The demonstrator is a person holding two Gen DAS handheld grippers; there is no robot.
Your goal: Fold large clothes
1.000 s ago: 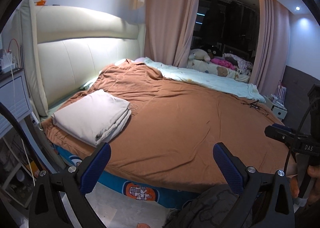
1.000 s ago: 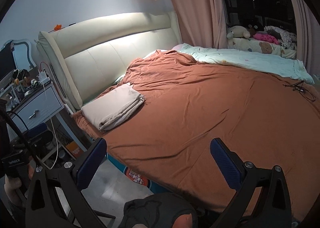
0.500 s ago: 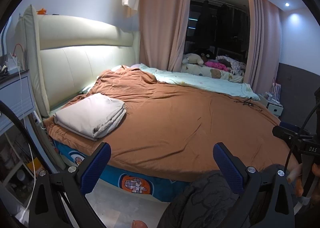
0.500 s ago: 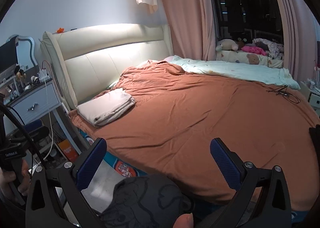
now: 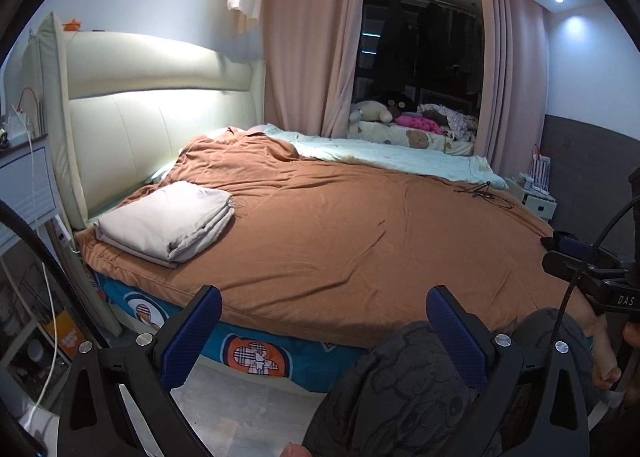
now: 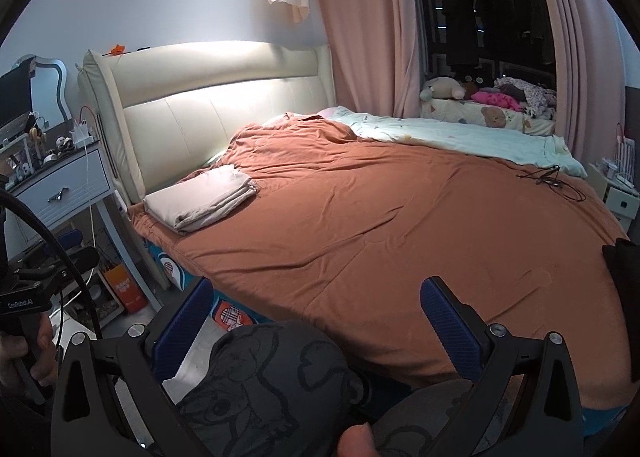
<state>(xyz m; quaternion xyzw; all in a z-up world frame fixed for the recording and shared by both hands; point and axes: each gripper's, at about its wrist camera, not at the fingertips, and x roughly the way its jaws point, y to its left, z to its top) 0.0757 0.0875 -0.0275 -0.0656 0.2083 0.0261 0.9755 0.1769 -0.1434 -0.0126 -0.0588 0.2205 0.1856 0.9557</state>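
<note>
A home bedroom: padded headboard (image 5: 152, 105), bed (image 5: 360, 225), curtains (image 5: 312, 37), nightstand (image 6: 64, 185).

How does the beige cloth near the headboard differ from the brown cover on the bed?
The beige cloth is folded into a compact stack; the brown cover lies spread open. The beige cloth takes one corner near the headboard; the brown cover spans most of the bed. Both are plain fabric, and neither gripper touches them.

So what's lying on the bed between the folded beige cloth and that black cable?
Only bare, wrinkled orange blanket lies between the folded beige cloth and the black cable, clearest in the right wrist view.
</note>
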